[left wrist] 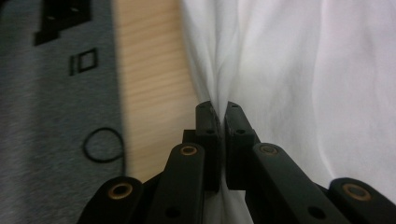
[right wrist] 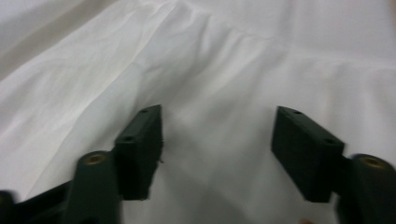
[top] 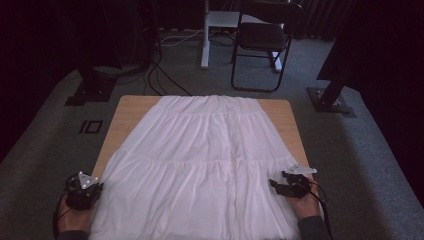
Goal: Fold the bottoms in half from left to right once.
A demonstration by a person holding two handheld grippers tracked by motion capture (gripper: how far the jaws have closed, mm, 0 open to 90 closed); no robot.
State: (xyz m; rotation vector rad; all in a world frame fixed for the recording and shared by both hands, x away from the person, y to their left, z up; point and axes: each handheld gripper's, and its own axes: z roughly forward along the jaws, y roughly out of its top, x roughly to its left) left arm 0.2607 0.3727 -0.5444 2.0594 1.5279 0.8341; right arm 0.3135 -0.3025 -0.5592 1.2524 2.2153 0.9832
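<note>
Fingers (left wrist: 208,122) of my left gripper (top: 82,189) are pressed together on a gathered fold at the side edge of the white skirt (top: 210,160); the left gripper view shows cloth pinched between the two black pads and bunching into creases just beyond them. Bare wood of the tabletop (top: 127,107) runs beside that fold, with grey carpet (top: 45,150) past the tabletop's edge. My right gripper (top: 289,186) sits over the skirt near the tabletop's right edge, close to the near right corner. Its fingers (right wrist: 140,144) stand apart, with cloth lying flat between and beneath them; I cannot tell whether the pads touch the fabric, and nothing is clamped. The skirt lies spread over most of the tabletop, narrowest at the far edge and widening toward the near edge, where it reaches across almost the full width. Two gathered seams cross it from side to side. Strips of bare wood remain at the far left and far right corners. My left hand (top: 75,215) holds its gripper at the near left corner of the tabletop. A black folding chair (top: 262,40) stands on the carpet beyond the far edge.
</note>
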